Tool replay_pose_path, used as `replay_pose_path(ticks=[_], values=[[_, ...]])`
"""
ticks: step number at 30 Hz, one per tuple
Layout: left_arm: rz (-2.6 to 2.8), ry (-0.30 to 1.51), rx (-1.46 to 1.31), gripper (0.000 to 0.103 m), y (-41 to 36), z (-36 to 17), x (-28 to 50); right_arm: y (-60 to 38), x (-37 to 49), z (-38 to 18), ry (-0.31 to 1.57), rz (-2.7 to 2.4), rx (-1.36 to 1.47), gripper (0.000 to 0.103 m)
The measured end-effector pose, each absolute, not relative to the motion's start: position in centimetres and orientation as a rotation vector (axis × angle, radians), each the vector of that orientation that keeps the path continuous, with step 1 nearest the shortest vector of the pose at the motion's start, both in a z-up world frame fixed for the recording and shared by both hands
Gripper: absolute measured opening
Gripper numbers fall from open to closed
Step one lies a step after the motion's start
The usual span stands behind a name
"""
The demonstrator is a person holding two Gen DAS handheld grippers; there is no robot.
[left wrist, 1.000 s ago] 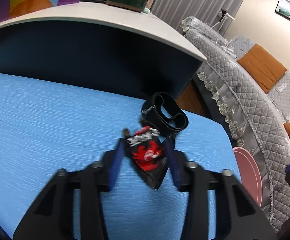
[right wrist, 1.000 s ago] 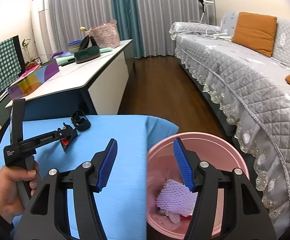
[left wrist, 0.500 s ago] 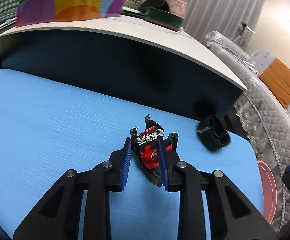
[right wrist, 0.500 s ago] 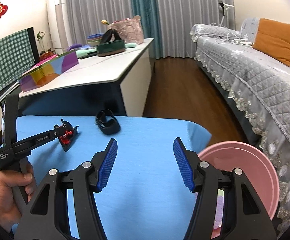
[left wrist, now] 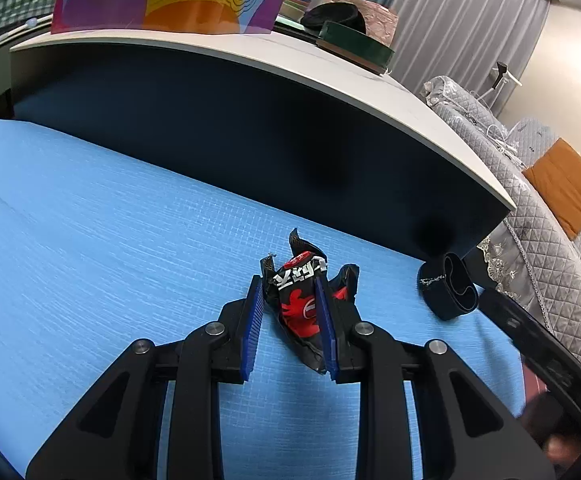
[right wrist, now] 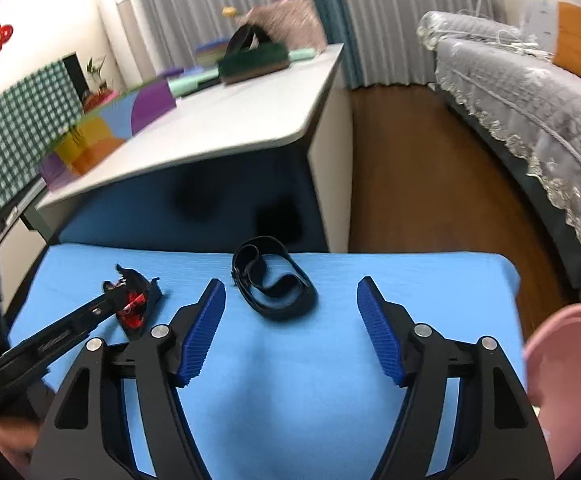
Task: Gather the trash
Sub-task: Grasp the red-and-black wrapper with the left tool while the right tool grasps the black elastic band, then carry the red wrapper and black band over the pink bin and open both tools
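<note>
The left gripper [left wrist: 290, 322] is clamped on a crumpled black-and-red wrapper [left wrist: 304, 304], light, crinkly and slippery, best pinched across its bunched middle, on the blue worktop [left wrist: 90, 240]. The right gripper [right wrist: 290, 330] hangs wide apart and empty, near a limp black strap [right wrist: 272, 282]; the pink bin [right wrist: 562, 360] stands right
</note>
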State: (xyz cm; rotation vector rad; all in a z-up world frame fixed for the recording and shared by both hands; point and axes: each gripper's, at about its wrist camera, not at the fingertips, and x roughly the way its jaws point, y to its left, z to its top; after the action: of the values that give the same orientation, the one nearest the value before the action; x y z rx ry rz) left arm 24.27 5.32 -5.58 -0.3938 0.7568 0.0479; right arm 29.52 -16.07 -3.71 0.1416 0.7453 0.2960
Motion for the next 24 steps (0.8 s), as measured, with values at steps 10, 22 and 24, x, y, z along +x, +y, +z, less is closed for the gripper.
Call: replay_pose_path(ticks=[10, 22, 24], values=[[0.051, 0.754, -0.370, 0.026, 4.9, -5.4, 23.9, -14.2, 30.7, -4.8, 0.833, 0.341, 0.098, 0.013], [0.032, 0.712, -0.301, 0.025, 3.9, -2.4, 21.4, -18.5, 23.8, -1.2, 0.764, 0.290, 0.132, 0.010], [0.022, 0.699, -0.290, 0.025, 3.6, -1.5, 20.4, -19.6, 22.1, -0.2, 0.749, 0.284, 0.145, 0.010]])
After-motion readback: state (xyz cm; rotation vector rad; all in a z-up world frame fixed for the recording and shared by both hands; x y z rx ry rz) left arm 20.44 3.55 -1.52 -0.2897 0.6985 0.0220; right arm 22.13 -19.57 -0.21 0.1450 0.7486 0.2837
